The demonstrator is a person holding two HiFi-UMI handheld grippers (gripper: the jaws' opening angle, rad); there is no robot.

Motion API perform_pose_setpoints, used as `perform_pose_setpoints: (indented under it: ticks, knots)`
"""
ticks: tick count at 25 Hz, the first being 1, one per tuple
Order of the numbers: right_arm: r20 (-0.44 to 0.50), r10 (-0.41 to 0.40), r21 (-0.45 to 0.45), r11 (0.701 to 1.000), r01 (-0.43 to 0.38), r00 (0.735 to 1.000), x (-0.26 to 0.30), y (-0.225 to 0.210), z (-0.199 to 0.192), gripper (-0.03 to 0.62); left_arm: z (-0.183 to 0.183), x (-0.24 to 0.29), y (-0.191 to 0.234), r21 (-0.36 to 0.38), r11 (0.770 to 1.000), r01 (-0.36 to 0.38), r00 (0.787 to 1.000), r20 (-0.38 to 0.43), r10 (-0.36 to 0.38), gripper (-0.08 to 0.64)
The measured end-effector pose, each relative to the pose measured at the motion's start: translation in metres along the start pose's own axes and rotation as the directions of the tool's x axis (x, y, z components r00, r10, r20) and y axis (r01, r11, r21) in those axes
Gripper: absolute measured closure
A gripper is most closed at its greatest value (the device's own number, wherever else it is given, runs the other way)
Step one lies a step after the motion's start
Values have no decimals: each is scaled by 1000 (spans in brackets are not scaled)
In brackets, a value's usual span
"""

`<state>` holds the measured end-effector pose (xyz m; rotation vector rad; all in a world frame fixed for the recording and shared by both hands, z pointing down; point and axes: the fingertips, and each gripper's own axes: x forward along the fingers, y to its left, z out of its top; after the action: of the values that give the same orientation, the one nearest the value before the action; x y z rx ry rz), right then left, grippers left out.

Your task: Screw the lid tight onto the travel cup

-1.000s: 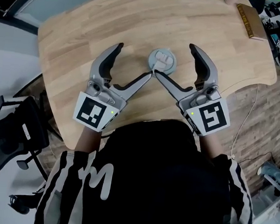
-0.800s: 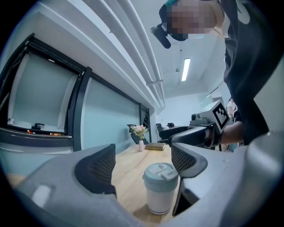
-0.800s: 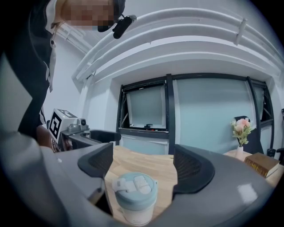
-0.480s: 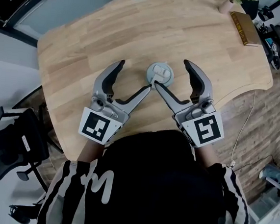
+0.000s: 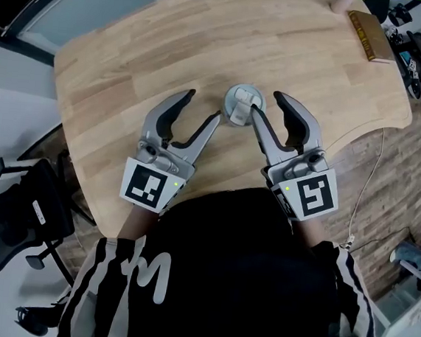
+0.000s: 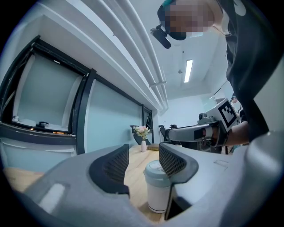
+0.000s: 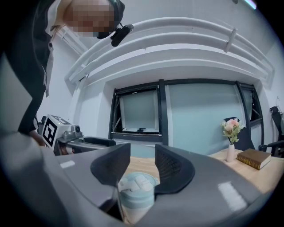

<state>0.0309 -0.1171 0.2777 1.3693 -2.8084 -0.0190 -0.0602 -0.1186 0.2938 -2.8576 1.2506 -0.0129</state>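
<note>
Travel cup (image 5: 242,104) betw. L hand-held gripper (image 5: 205,104) & R hand-held gripper (image 5: 266,103); both released, jaws just narrowed.

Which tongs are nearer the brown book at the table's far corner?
Right. The right tongs are at the cup on the book's side; the left tongs are beyond the cup, farther. Both have just been closing, neither yet gripping the cup.

Head camera steeply down over table (image 5: 170,49), left claw (image 5: 203,105) and right claw (image 5: 265,103) cameras level, close, sharing the cup (image 5: 243,103)
</note>
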Motion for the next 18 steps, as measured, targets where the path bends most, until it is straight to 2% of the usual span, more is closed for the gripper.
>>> perform_pose_setpoints:
  ticks: [8, 11, 15, 18]
  knots:
    - [10, -16, 13, 1000, 16, 1000, 0, 3, -1, 465, -3, -3, -1, -2, 1000, -1, 1000, -4, 1, 385]
    - [4, -24, 12, 1000, 24, 1000, -1, 3, -3, 476, -4, -4, 1, -3, 1000, -5, 1000, -1, 5, 413]
    - [26, -31, 37, 999, 30, 999, 0, 4, -1, 533, -7, -5, 2, -10, 1000, -17, 1000, 2, 17, 485]
    - [29, -39, 41, 998, 38, 999, 0, 3, -2, 540, -9, -5, 2, -11, 1000, -18, 1000, 2, 18, 497]
